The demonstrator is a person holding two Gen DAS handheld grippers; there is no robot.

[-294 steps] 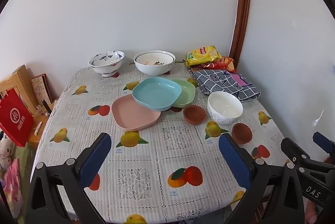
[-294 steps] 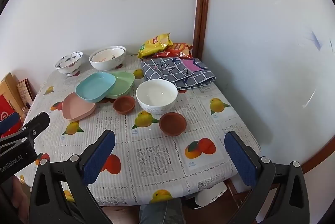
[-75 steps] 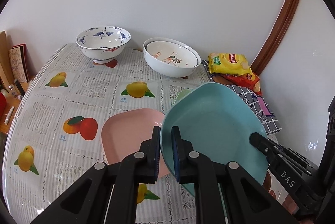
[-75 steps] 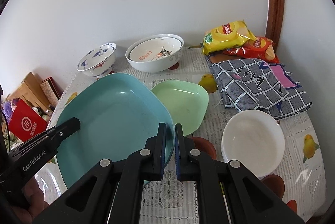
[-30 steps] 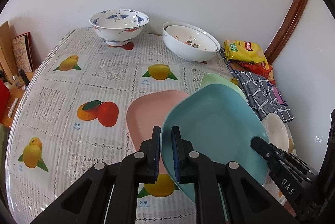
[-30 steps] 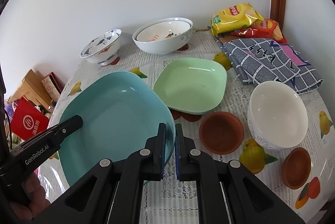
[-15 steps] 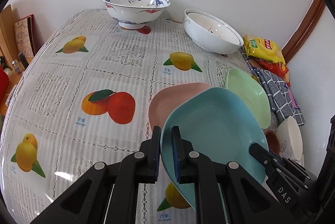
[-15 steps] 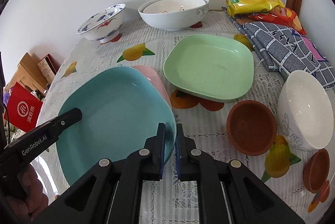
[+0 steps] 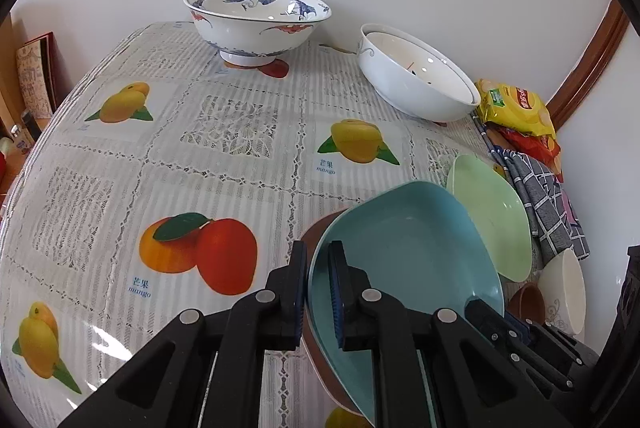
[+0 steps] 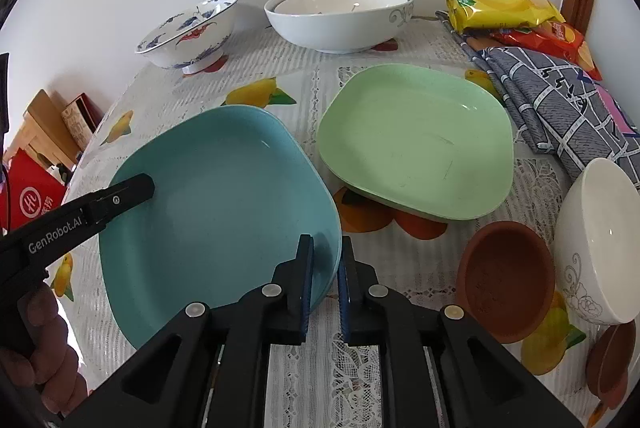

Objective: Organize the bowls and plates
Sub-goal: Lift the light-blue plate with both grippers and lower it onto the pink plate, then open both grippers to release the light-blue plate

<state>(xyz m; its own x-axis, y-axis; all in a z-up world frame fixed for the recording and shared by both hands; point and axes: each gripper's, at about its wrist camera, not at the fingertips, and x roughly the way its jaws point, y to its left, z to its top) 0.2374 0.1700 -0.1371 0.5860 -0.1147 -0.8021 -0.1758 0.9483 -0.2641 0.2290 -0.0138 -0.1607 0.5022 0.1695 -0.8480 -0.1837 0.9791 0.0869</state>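
Both grippers point steeply down at the tabletop. The left gripper has its jaws pinching the left rim of the blue plate. The right gripper has the plate's right rim between its jaws; these have just been opening, and a slight gap shows at the right pad. A person's hand grips the left tool.

Compared with a second ago, the blue plate sits lower and now covers the pink plate almost wholly, near centre of the tabletop.

Only the left view shows the pink plate's edge beneath. The right view shows the green plate just right of the blue plate, apart from it, with brown dishes and a white bowl further right.
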